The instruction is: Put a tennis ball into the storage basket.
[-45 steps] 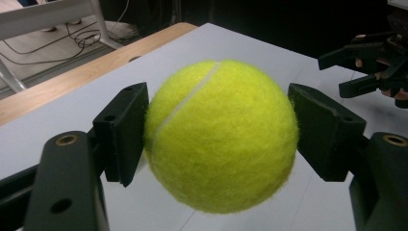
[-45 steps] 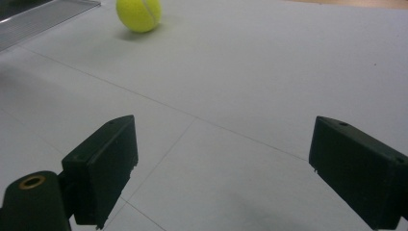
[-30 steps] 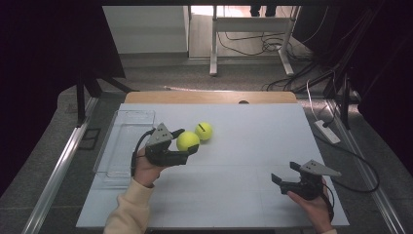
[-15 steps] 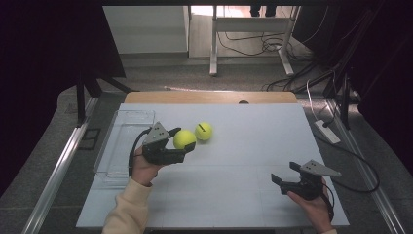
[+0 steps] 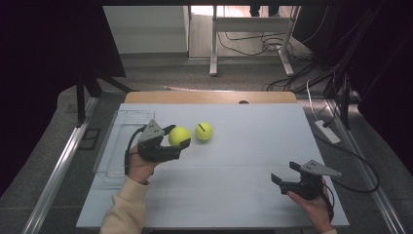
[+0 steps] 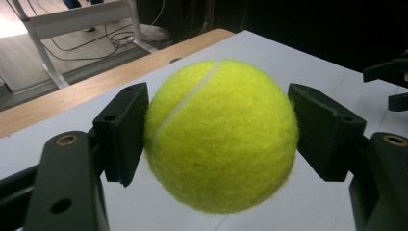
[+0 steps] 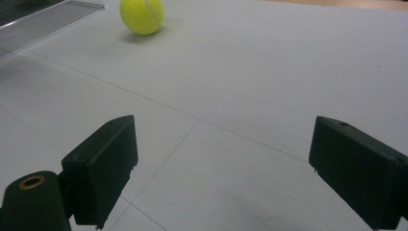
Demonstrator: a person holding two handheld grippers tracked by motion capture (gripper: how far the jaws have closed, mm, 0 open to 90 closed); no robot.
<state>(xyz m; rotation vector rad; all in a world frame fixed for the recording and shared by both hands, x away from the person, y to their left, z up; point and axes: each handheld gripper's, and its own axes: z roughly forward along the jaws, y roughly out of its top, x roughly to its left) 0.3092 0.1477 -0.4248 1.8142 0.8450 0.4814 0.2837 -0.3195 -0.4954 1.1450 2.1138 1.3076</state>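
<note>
Left gripper [image 5: 178, 137] jaws clamp tennis ball [image 6: 219, 134], underside cut off; right gripper [image 5: 285, 174] jaws apart.

Left claw [image 5: 176, 138] clamped, raised off the surface; right claw [image 5: 285, 174] gapes wide, resting low.

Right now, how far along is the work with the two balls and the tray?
Done: the left gripper has one ball clamped between its jaws, apparently lifted off the table. In hand: that ball is held beside the clear tray, not over it. Left: the tray looks empty, and the second ball sits loose on the table. The right gripper rests open, holding nothing.
</note>
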